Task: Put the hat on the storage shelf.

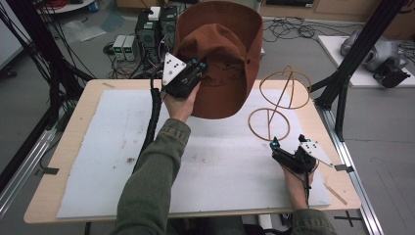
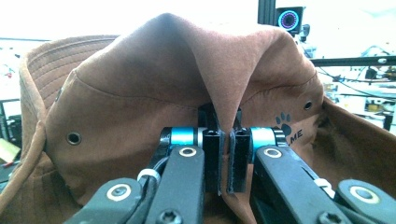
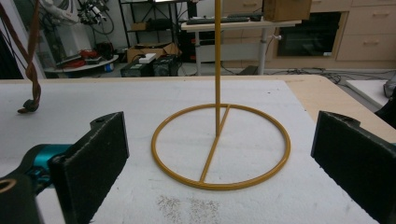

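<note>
The brown hat (image 1: 222,58) hangs in the air above the far edge of the table (image 1: 63,147), held up by the left gripper (image 1: 195,68). In the left gripper view the two jaws stand pressed together on a fold of the hat's crown (image 2: 205,79), so the cloth rises in a peak just above the pads and the brim (image 2: 42,60) spreads out to both sides. A small paw print (image 2: 283,119) is on the cloth just beside the jaws.

Near the hat, toward the person's right, stands the yellow wire stand (image 1: 279,98) on the white mat (image 1: 122,147). Its upper hoop is close to the hat's brim, but they are apart. Its round base (image 3: 219,147) lies flat, with the thin post (image 3: 217,60) upright from the middle.

The right gripper (image 1: 288,147) rests low on the mat, on the near side of the stand (well apart from the hat). Its jaws are wide apart and hold nothing; the base ring lies in front of them, between the two pads (image 3: 98,149) as its own view looks.

From the hat toward the person, the mat is open and flat. The stand's right side is close to the table's right edge.
</note>
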Available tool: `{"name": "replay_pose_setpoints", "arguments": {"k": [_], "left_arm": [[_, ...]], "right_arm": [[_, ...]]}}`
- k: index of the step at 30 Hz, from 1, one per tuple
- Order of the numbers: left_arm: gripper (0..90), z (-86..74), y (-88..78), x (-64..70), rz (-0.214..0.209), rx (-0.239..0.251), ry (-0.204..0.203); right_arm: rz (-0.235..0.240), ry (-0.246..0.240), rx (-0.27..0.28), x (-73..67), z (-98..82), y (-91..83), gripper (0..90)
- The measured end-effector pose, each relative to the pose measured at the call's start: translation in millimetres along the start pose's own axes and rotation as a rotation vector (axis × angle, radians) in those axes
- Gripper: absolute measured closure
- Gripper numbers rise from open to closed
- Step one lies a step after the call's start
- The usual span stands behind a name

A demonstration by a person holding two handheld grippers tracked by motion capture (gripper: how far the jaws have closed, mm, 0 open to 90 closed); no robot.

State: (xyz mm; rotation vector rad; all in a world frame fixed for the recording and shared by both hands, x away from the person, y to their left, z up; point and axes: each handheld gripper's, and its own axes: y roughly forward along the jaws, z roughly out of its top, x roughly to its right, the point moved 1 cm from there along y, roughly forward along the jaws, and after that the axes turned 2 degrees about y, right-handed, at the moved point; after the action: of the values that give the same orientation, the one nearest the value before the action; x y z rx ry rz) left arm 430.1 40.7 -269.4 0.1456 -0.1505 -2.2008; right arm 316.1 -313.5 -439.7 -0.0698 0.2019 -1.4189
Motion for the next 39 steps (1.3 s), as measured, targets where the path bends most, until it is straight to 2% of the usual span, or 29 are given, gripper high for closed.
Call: {"name": "replay_pose_setpoints", "arguments": {"k": [8,10,11,12,14,16,18,19,21,24,31,34,39], "left_arm": [[87.4,7.3,20.7,17.7,-0.055,0.014,-0.008],[87.4,8.5,31.2,29.2,-0.084,0.015,-0.006],[87.4,8.5,31.2,29.2,-0.084,0.015,-0.006],[87.4,8.4,38.8,37.8,-0.109,0.015,-0.011],[87.4,8.0,41.5,41.0,-0.12,0.014,-0.015],[87.4,5.9,49.9,50.9,-0.152,0.018,-0.049],[87.4,3.3,57.5,58.3,-0.172,0.011,-0.063],[87.4,0.8,64.8,65.9,-0.189,0.008,-0.061],[87.4,-0.4,67.8,69.2,-0.198,0.002,-0.06],[87.4,-2.7,78.5,81.7,-0.229,0.002,-0.062],[87.4,3.8,97.2,92.8,-0.272,0.012,-0.092],[87.4,9.8,111.7,100.6,-0.299,-0.008,-0.092],[87.4,5.2,121.1,109.4,-0.33,-0.042,-0.083]], "right_arm": [[0.001,-0.002,-0.002,-0.6,-0.2,0.2,3.2],[0.003,-0.002,-0.001,-0.6,-0.1,0.2,3.2],[0.003,0.0,-0.001,-0.8,0.0,0.1,3.1],[0.004,-0.004,-0.001,-0.6,-0.1,0.1,3.2],[0.005,-0.002,0.0,-0.4,0.0,-0.1,3.2],[0.008,-0.003,-0.001,-0.4,-0.2,-0.3,3.1],[0.011,0.004,-0.005,-0.9,-0.7,-0.4,3.2],[0.009,0.002,-0.006,-1.0,-0.7,-0.4,3.2],[0.008,0.0,-0.005,-1.0,-0.7,-0.5,3.2],[0.005,-0.005,0.001,0.0,-0.8,-0.7,3.2],[0.0,-0.012,-0.001,2.3,-1.2,-2.4,3.2],[-0.008,-0.016,-0.004,5.2,-1.8,-5.0,3.2],[-0.013,-0.001,-0.002,8.3,-2.2,-7.7,3.2]]}}
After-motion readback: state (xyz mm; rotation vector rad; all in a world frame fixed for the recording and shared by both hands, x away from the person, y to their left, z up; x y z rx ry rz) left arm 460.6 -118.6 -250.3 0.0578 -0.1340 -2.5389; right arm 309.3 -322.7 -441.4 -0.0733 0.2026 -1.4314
